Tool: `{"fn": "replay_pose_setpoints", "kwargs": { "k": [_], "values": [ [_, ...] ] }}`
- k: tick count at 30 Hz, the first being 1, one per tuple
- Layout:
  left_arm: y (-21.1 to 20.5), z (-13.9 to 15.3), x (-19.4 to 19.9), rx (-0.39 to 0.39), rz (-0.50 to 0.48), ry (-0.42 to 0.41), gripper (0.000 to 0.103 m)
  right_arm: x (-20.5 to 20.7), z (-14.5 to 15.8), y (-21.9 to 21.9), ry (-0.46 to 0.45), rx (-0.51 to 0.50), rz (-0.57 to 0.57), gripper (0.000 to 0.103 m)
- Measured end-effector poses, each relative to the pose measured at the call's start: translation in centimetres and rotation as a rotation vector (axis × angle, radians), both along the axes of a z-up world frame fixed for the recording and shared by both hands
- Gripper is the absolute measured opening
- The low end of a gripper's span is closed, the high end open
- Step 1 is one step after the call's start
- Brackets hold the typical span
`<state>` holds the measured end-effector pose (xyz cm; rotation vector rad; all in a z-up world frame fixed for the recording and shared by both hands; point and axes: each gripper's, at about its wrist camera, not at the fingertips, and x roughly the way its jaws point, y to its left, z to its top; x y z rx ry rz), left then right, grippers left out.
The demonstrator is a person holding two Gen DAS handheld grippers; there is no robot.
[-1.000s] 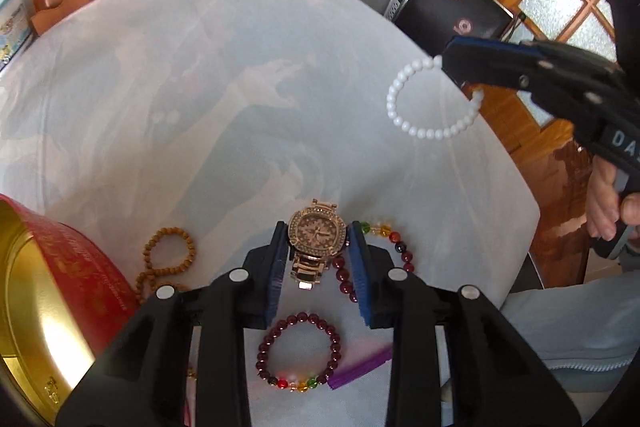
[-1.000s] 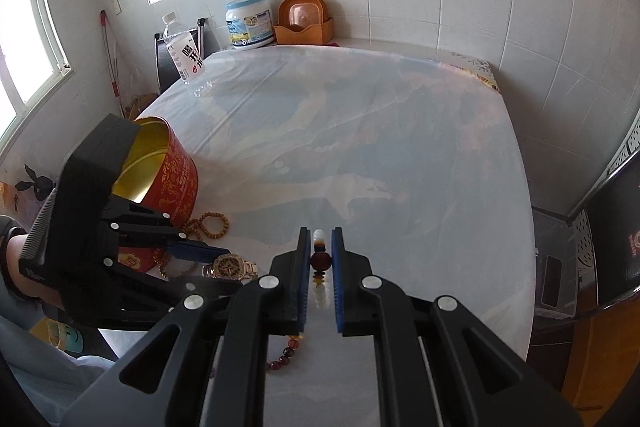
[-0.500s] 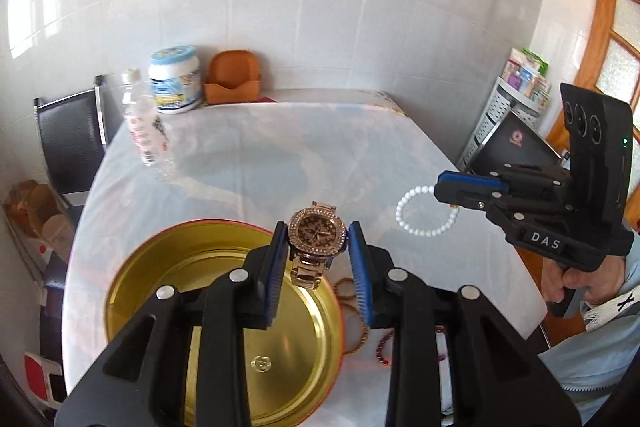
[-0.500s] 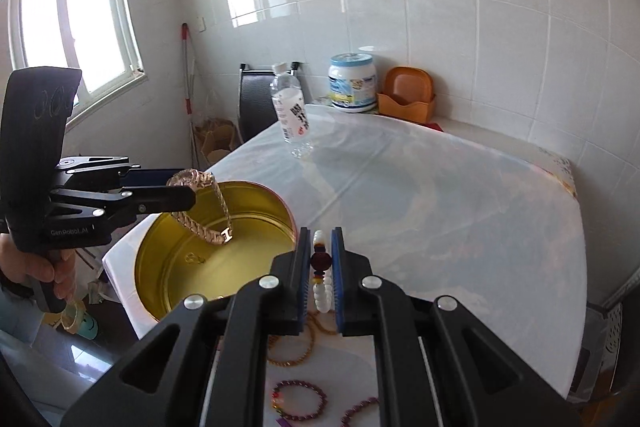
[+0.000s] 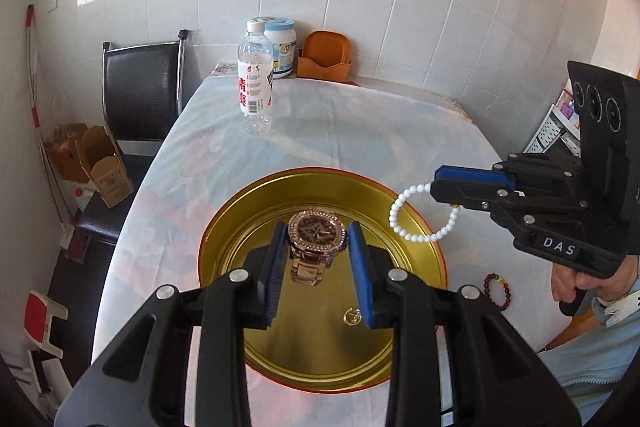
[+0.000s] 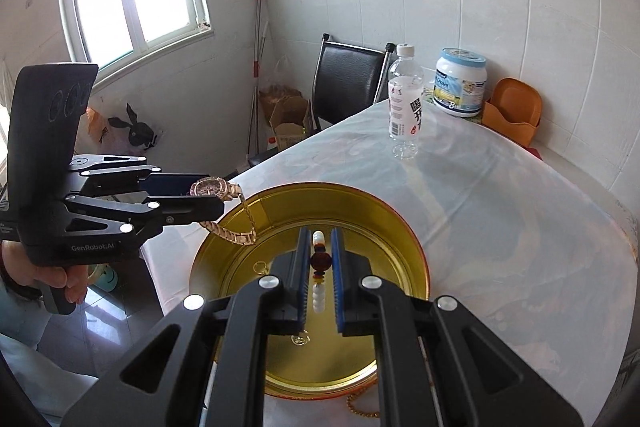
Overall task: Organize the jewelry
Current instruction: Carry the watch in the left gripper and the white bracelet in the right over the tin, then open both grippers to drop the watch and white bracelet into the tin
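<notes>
My left gripper [image 5: 318, 239] is shut on a rose-gold watch [image 5: 317, 233] with a stone-set bezel, held above the open round gold tin [image 5: 224, 231]. From the right wrist view the same watch [image 6: 210, 187] dangles its band over the tin's left rim [image 6: 404, 227]. My right gripper [image 6: 321, 255] is shut on a white bead bracelet [image 6: 319, 297] by its dark red bead, over the tin's middle. In the left wrist view that bracelet [image 5: 424, 213] hangs as a loop from the right gripper [image 5: 434, 185] above the tin's right edge.
A dark bead bracelet [image 5: 497, 289] lies on the table right of the tin, and a gold chain [image 6: 360, 409] lies at its near edge. A water bottle [image 5: 255, 83], a white jar [image 5: 281, 47] and an orange holder [image 5: 325, 57] stand at the far end. A black chair [image 5: 140, 95] stands beyond the left side.
Both grippers have lifted off the scattered jewelry and swung left over the tin, carrying the watch and the white bracelet. Both have come closer above the tin's opening.
</notes>
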<state>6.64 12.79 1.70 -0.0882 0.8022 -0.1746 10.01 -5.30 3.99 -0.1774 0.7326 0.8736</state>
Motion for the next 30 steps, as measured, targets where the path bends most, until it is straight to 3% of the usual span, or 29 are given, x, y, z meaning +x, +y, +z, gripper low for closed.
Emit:
{"fn": "replay_pose_setpoints", "kwargs": {
  "k": [12, 17, 22, 30],
  "values": [
    [-1.2, -9.4, 6.5, -0.017, -0.094, 0.248, 0.031, 4.2, -9.0, 4.6, 0.205, -0.204, -0.001, 0.012],
    [-2.5, -12.4, 7.1, 0.069, -0.14, 0.36, 0.031, 4.6, -12.7, 5.2, 0.295, -0.323, 0.029, 0.012],
    [-2.2, -13.9, 7.3, 0.069, -0.125, 0.412, 0.031, 4.5, -14.5, 4.8, 0.365, -0.348, 0.035, 0.012],
    [-1.9, -13.5, 7.3, 0.065, -0.12, 0.404, 0.031, 4.7, -14.3, 4.6, 0.36, -0.336, 0.039, 0.012]
  ]
}}
